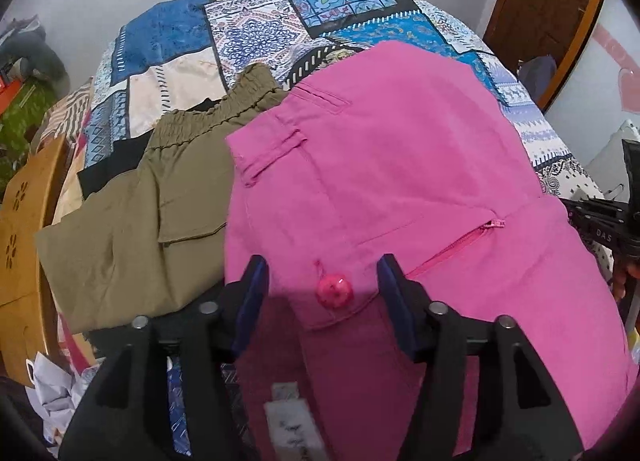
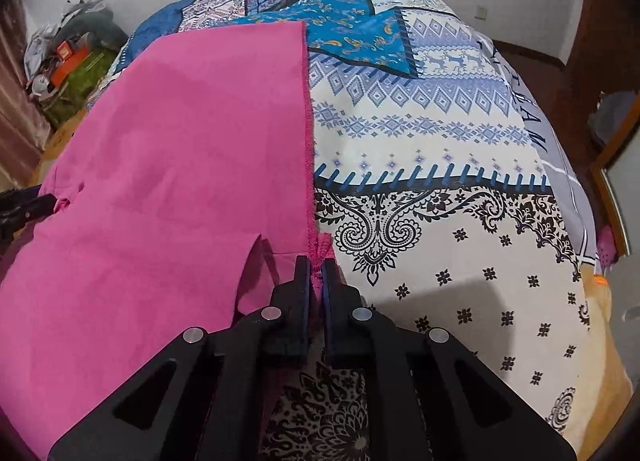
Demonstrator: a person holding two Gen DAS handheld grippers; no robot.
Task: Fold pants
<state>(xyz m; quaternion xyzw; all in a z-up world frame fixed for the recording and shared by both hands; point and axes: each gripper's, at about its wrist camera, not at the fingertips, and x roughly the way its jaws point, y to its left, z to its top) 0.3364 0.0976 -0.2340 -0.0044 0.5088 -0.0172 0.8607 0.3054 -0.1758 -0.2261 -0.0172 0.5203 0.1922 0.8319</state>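
Observation:
Pink pants (image 1: 400, 165) lie spread on a patterned bedspread (image 1: 248, 33). Their waistband is nearest me, with a pink button (image 1: 334, 292) and a zipper (image 1: 460, 247). My left gripper (image 1: 324, 281) stands open over that waistband, one blue pad on each side of the button and neither pressing the cloth. In the right wrist view the pants (image 2: 180, 141) stretch away to the left. My right gripper (image 2: 317, 269) is shut on the stitched hem edge (image 2: 307, 141) at its near corner, which bunches between the pads.
Folded olive pants (image 1: 132, 229) lie left of the pink pair, touching it. A wooden board (image 1: 24, 245) stands at the bed's left edge. Clutter (image 2: 68, 53) is piled on the floor at far left. Bare bedspread (image 2: 440, 141) extends to the right.

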